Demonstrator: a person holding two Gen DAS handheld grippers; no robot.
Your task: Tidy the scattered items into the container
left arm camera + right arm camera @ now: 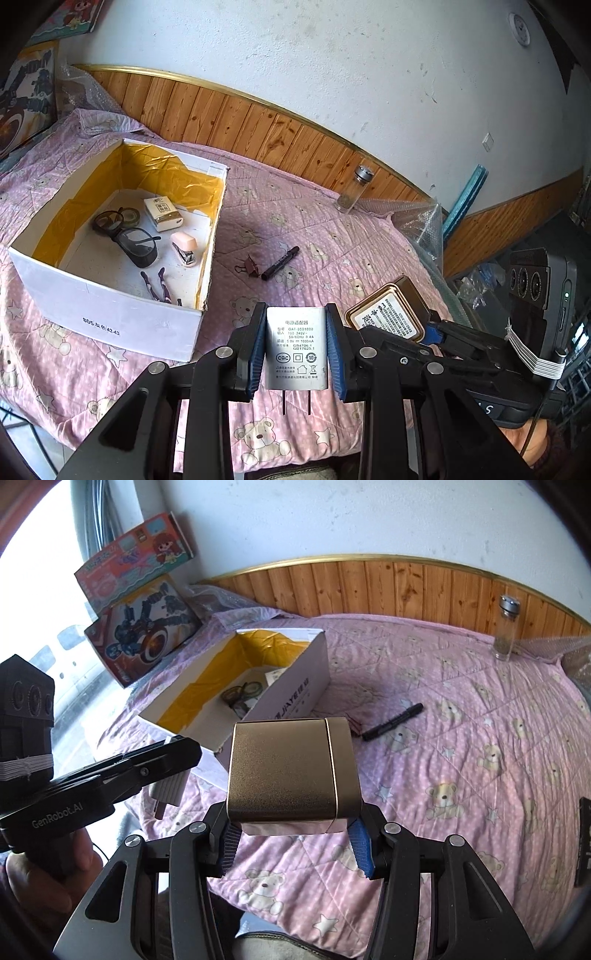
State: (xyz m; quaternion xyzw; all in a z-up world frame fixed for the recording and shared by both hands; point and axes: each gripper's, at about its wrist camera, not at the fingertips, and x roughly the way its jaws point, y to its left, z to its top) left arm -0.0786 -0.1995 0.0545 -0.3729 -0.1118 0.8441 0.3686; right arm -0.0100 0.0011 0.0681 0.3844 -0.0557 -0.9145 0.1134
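Two items are already lifted just beside the shoebox: the left claw pinches a power adapter by its flat sides, and the right claw clamps a bronze tin, which looks rigid, light and slick. The shoebox holds glasses, tape, a stapler and a small carton. Near its side on the bed lie a marker and binder clip.

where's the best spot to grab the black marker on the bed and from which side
Grip the black marker mid-barrel, coming straight down from above. It lies flat on the pink quilt, so set the fingers across its narrow width. The end nearest the brown binder clip looks crowded; stay toward the middle or the far end.
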